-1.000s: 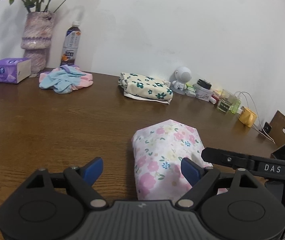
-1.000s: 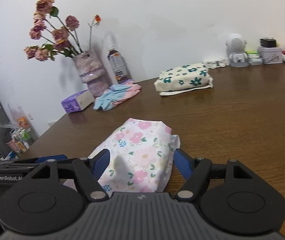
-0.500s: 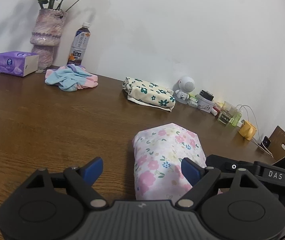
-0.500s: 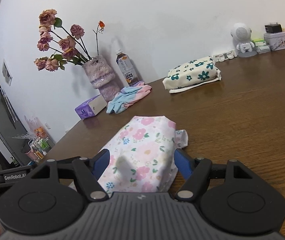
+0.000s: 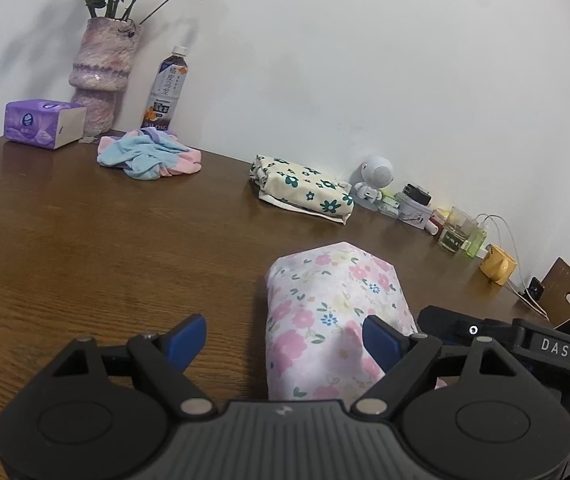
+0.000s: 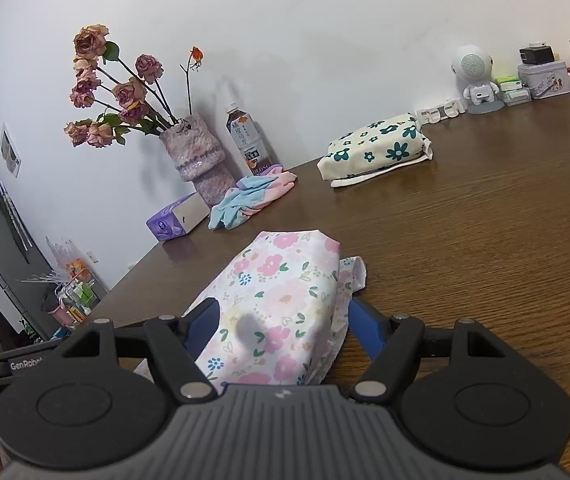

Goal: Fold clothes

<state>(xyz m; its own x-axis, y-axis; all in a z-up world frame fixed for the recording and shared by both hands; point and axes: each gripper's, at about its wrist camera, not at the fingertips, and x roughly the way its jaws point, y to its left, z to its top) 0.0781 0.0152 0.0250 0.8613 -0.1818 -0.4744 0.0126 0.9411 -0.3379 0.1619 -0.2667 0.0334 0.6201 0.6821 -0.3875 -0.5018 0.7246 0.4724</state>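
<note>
A folded pink floral cloth (image 5: 333, 312) (image 6: 281, 292) lies on the brown wooden table (image 5: 85, 240) close in front of both grippers. My left gripper (image 5: 285, 338) is open: its right fingertip rests at the cloth's right side, and its left fingertip is over bare wood. My right gripper (image 6: 285, 324) is open and straddles the cloth's near end, with the cloth filling the gap and hiding part of the left finger. A folded cream cloth with green flowers (image 5: 305, 190) (image 6: 377, 148) and a crumpled blue-and-pink garment (image 5: 149, 156) (image 6: 253, 196) lie further back.
Along the wall stand a purple vase of dried roses (image 5: 101, 68), a tea bottle (image 5: 167, 88), a purple tissue box (image 5: 43, 122), a white robot figure (image 5: 377, 176) and small jars and chargers (image 5: 457, 232). A brown card piece (image 5: 569, 296) leans at the far right.
Both wrist views have rolled and tilted a little, so the background has shifted. The grippers have kept their place at the floral cloth, and their jaws are as wide as before.
</note>
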